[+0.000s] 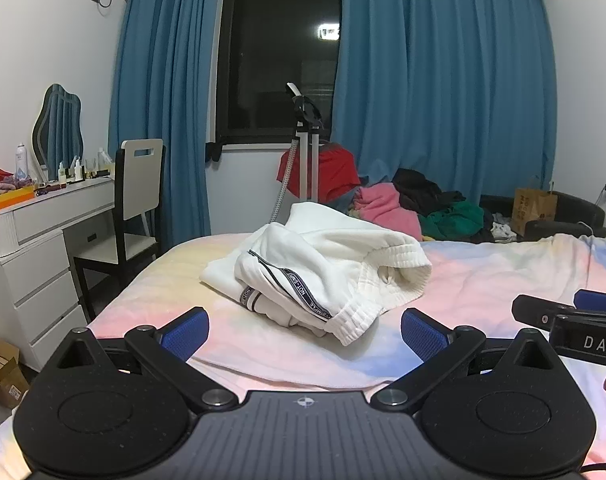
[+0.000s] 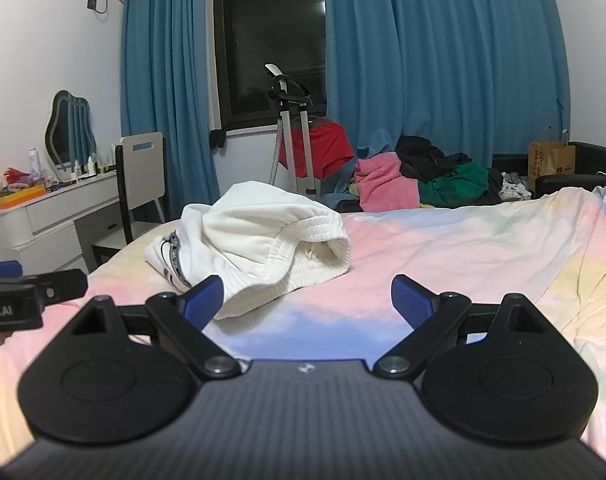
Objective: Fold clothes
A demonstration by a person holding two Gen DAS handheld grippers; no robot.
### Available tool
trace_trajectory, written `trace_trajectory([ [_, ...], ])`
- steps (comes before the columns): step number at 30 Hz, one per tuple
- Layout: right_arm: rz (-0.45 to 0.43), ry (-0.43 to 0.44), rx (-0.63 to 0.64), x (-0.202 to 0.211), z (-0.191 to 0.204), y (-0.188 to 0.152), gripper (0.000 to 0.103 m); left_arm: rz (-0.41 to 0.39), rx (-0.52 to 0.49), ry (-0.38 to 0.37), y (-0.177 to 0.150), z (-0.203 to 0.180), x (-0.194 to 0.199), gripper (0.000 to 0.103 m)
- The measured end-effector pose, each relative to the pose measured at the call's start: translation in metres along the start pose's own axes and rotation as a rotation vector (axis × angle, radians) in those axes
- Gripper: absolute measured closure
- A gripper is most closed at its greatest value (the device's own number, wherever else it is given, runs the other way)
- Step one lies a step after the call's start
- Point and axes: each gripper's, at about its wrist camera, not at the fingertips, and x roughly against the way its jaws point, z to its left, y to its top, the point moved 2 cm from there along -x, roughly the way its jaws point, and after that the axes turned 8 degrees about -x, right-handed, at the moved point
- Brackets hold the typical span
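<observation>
On the bed [image 1: 483, 272], a crumpled white garment [image 1: 319, 268] w/ a black printed stripe sits in a heap, unfolded. Left of heap & just short of it: left gripper [image 1: 305, 330], fingers wide apart, holding nothing. Right of heap's near hem: right gripper [image 2: 307, 298], fingers also apart, its left finger [image 2: 205, 300] overlapping the hem, contact unclear. Step looks like reach-in before 1st grasp. Next prob needs each gripper pinching an edge, then spreading it flat.

the pastel bedsheet [image 2: 443, 248] lies bare to the right of the crumpled white trousers [image 1: 323, 272], giving open room there. the trousers sit just ahead of the left gripper [image 1: 305, 332], whose jaws are spread wide. beyond the bed's far edge a clothes pile [image 2: 423, 180] and a garment steamer [image 1: 307, 148] stand in the way.
</observation>
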Motion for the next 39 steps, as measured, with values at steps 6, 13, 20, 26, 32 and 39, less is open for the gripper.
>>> trace_trajectory([
  [6, 0.007, 0.001, -0.02, 0.0, -0.004, 0.001, 0.011, 0.011, 0.006, -0.002, -0.001, 0.001, -0.003, 0.0],
  [13, 0.015, -0.008, -0.028, 0.0, -0.005, 0.001, 0.011, 0.019, 0.018, 0.012, -0.002, 0.003, -0.005, 0.0],
  [20, 0.027, -0.015, -0.028, -0.003, -0.005, 0.0, 0.011, 0.017, -0.011, 0.023, -0.007, 0.001, -0.012, 0.0],
  [26, 0.024, -0.033, -0.036, -0.006, -0.009, 0.001, 0.011, 0.035, 0.001, 0.019, -0.013, 0.004, -0.019, 0.0],
  [32, 0.023, -0.061, -0.086, -0.004, -0.023, 0.005, 0.011, 0.06, -0.049, 0.025, -0.02, -0.009, -0.035, 0.0],
  [39, 0.021, -0.096, -0.175, -0.005, -0.05, 0.011, 0.011, 0.112, -0.285, 0.045, -0.021, -0.057, -0.099, 0.0],
])
